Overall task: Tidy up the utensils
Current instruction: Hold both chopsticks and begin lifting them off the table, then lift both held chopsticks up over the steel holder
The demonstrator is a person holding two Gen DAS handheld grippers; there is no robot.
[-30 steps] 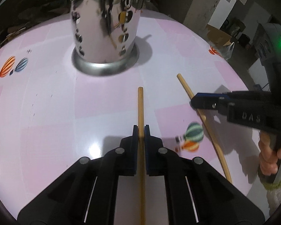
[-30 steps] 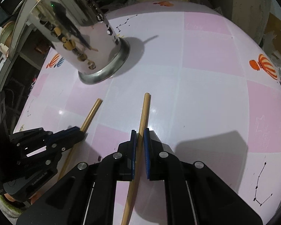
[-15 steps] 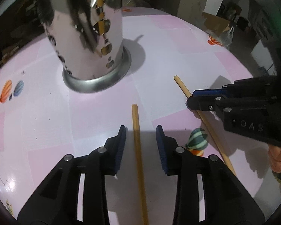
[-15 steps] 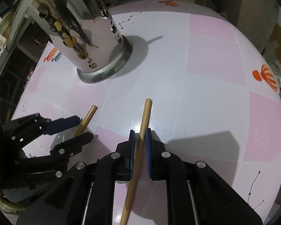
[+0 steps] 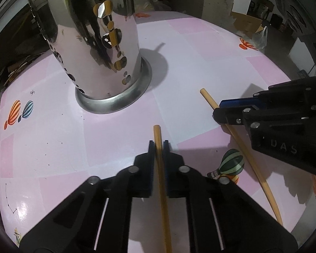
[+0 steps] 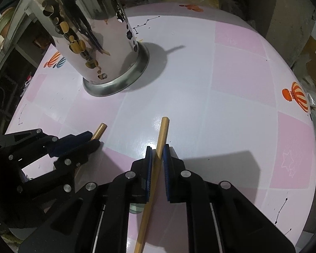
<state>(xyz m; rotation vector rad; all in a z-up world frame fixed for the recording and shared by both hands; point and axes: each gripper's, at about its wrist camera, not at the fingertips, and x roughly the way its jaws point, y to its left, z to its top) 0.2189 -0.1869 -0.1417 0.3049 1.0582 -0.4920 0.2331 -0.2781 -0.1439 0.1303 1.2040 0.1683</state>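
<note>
My left stick: a bamboo chopstick (image 5: 160, 168) lies between the pads of my left tongs (image 5: 158, 145), its blunt tip poking out just ahead of them; these jaws have just been closing and now pinch it.
My right stick: the second chopstick (image 6: 162, 135) is clamped in my right tongs (image 6: 157, 148), slanting a little across the narrow gap, tip ahead of the pads.
Tongs to each other: side by side, near but apart, both tilted steeply down at the table.
Holder: a shiny steel utensil cup (image 5: 101, 48) with round holes stands upright ahead of both tongs, well apart from the stick tips; more sticks show through its holes.
Surface: a round table (image 6: 231, 80), glossy, in pink and white squares with printed hot-air balloons (image 5: 231, 164) and thin star lines.
Room: dim and cluttered beyond the table edge; a cardboard box (image 5: 245, 22) sits far ahead to my right.
</note>
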